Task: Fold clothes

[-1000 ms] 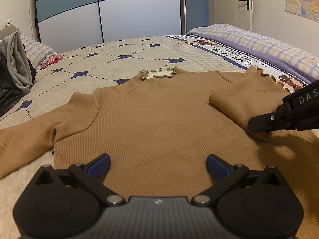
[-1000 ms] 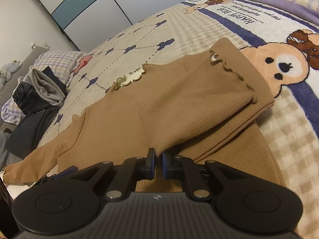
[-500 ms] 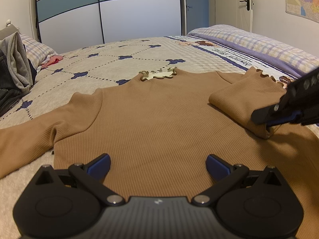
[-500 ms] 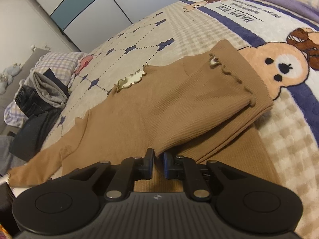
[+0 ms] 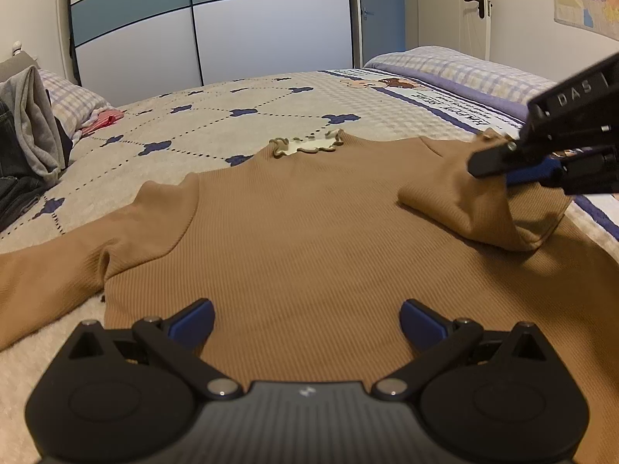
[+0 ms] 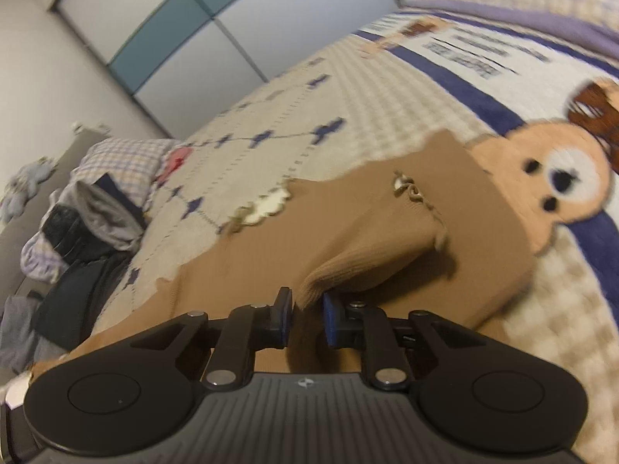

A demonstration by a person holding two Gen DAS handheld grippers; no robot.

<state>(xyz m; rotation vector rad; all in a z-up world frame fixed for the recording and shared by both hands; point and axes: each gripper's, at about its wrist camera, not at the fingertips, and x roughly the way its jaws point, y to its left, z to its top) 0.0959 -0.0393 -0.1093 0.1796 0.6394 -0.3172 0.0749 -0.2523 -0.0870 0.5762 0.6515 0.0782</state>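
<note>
The brown sweater [image 5: 309, 232] lies flat on the bed [image 5: 240, 123]. Its folded sleeve [image 5: 464, 201] is now raised higher by the right tool [image 6: 305, 309], which is closed on its fold and has moved since a second ago. The left tool [image 5: 305, 321] remains wide open above the hem, so the sleeve fold seems still in work.

One brown ribbed long-sleeved sweater [image 5: 301, 232] lies on one bed with a cream patterned bedspread [image 5: 232, 123]. Two black grippers show: left [image 5: 305, 323], right [image 6: 305, 309]. One heap of dark and grey clothes [image 6: 77, 232], one checked pillow [image 6: 123, 158].
</note>
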